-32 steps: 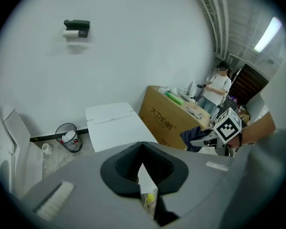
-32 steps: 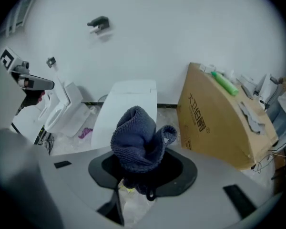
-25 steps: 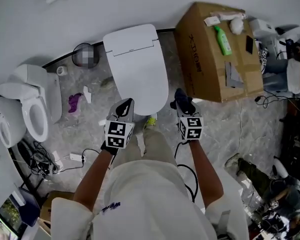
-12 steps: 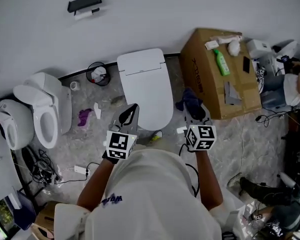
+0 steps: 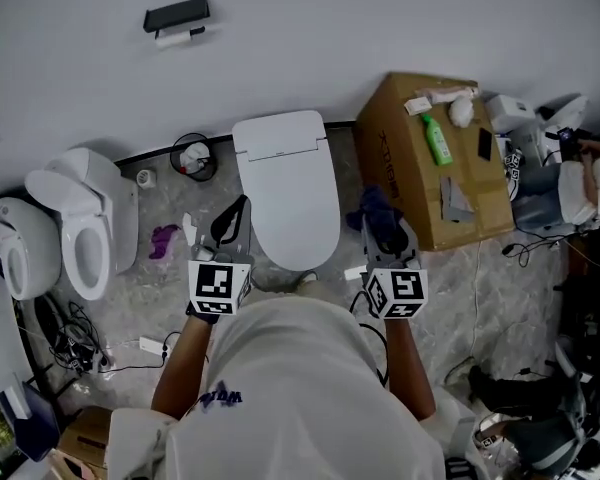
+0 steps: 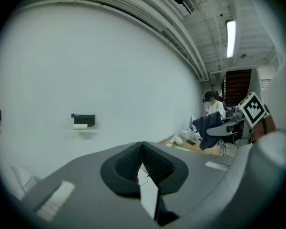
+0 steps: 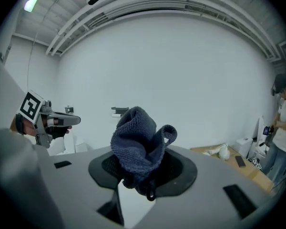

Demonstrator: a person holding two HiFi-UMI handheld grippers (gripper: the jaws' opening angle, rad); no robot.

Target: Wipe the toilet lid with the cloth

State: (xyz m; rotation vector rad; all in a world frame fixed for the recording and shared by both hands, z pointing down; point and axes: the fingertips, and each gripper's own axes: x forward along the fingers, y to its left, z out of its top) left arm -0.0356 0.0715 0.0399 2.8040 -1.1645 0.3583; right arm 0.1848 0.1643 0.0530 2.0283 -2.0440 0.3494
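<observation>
The white toilet [image 5: 285, 193] stands against the wall with its lid down. My right gripper [image 5: 382, 224] hovers beside the bowl's front right, shut on a bunched dark blue cloth [image 5: 374, 208]. In the right gripper view the cloth [image 7: 138, 144] stands up from the jaws and hides their tips. My left gripper [image 5: 236, 214] hangs at the bowl's front left, shut, with nothing between its pads [image 6: 133, 162]. Neither gripper touches the lid. In the left gripper view, the right gripper [image 6: 218, 128] and the cloth [image 6: 206, 126] show at the right.
A cardboard box [image 5: 420, 183] right of the toilet carries a green bottle [image 5: 438, 140] and small items. Two more toilets [image 5: 80, 223] stand at the left. A bin [image 5: 192, 155], a purple rag [image 5: 163, 240] and cables [image 5: 80, 328] lie on the floor.
The head view has pulled back from the toilet. My left gripper has drifted left, off the lid's front edge. The right gripper still holds the cloth beside the bowl.
</observation>
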